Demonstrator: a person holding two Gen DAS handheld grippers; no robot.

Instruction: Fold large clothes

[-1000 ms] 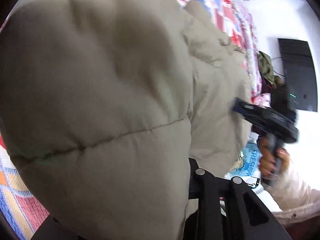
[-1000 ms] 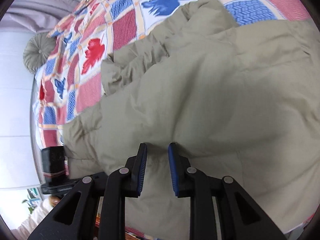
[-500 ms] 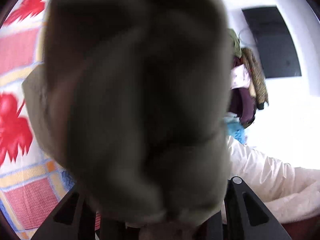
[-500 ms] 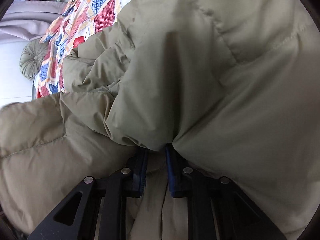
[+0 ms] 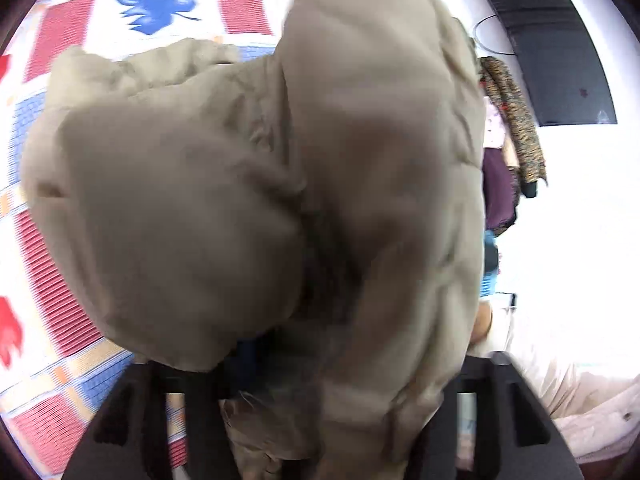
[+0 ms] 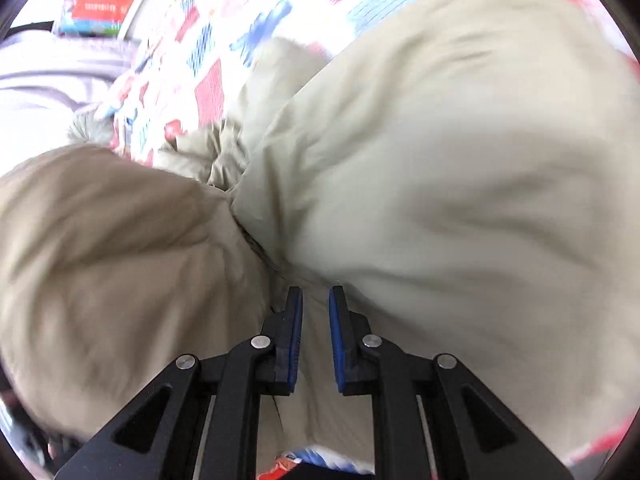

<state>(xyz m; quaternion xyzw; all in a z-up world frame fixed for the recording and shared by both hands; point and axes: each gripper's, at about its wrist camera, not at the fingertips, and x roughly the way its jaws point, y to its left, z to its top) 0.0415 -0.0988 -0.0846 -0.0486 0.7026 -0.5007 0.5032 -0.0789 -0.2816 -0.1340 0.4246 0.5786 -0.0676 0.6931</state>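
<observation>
A large beige padded jacket (image 5: pixel 360 200) fills the left wrist view and hangs over my left gripper (image 5: pixel 320 380). Its jaws are opening: the black arms stand wide apart, the fabric still lies between them, and the pads are hidden under it. In the right wrist view the same jacket (image 6: pixel 440 200) bulges on both sides of my right gripper (image 6: pixel 316 308). The blue pads are close together and pinch a fold of the jacket. The jacket lies on a red, blue and white patchwork bedspread (image 5: pixel 60 240).
A black screen (image 5: pixel 552 48) hangs on the white wall at the right, with clothes (image 5: pixel 512 120) hanging below it. A person's cream sleeve (image 5: pixel 580 400) is at the lower right. A round grey cushion (image 6: pixel 86 130) and a red box (image 6: pixel 100 8) lie at the bed's far end.
My left gripper has lifted the jacket and swung over the bed, and its arms now stand wider. My right gripper has closed on a fold of the jacket and moved with it.
</observation>
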